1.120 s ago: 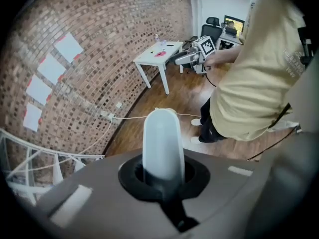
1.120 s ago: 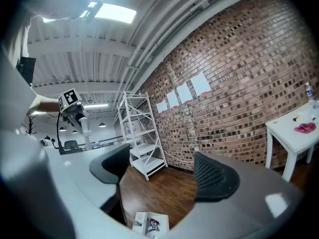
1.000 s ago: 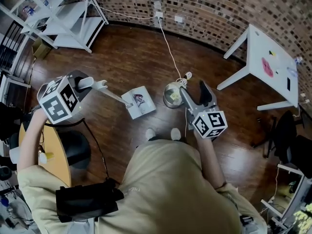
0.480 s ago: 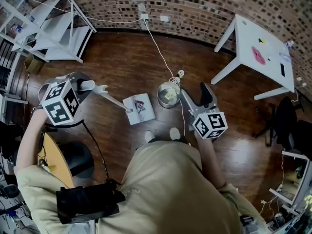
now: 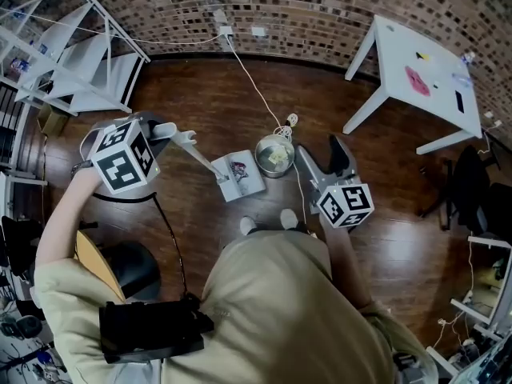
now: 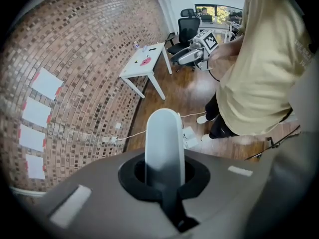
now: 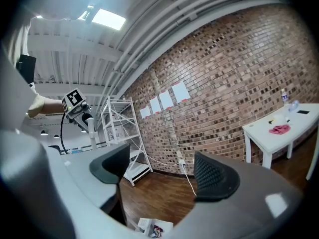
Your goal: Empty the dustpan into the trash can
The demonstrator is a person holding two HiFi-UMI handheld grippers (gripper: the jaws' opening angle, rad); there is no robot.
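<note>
The left gripper (image 5: 178, 137), at the upper left of the head view, is clamped tight on the long handle (image 6: 162, 143) of the dustpan (image 5: 240, 174). In the left gripper view the rounded white end of that handle stands up through the closed jaws. The gripper's own body fills the lower half of that view and hides the rest of the handle.

From above, the handle slants down and right to the white dustpan, which is at centre frame just left of the trash can (image 5: 274, 155). Whether the pan rests on the wooden floor (image 5: 200, 94) or hangs above it cannot be told from overhead. A dark reddish patch shows in the pan, too small to identify.

The trash can is a round metal bin with something pale yellow inside. A white cable (image 5: 250, 82) runs to it from the brick wall (image 5: 304, 14).

The right gripper (image 5: 322, 160) sits right of the bin with its jaws partly apart and nothing between them. In the right gripper view only the wall, the floor and a white shelf rack (image 7: 122, 133) show through the gap. A corner of the dustpan shows at the bottom edge of that view, cut off by the gripper body.

The person's torso (image 5: 272, 310) covers the lower centre of the head view, with only the shoe tips (image 5: 248, 224) showing beyond it. A white table (image 5: 416, 62) stands at the upper right.
</note>
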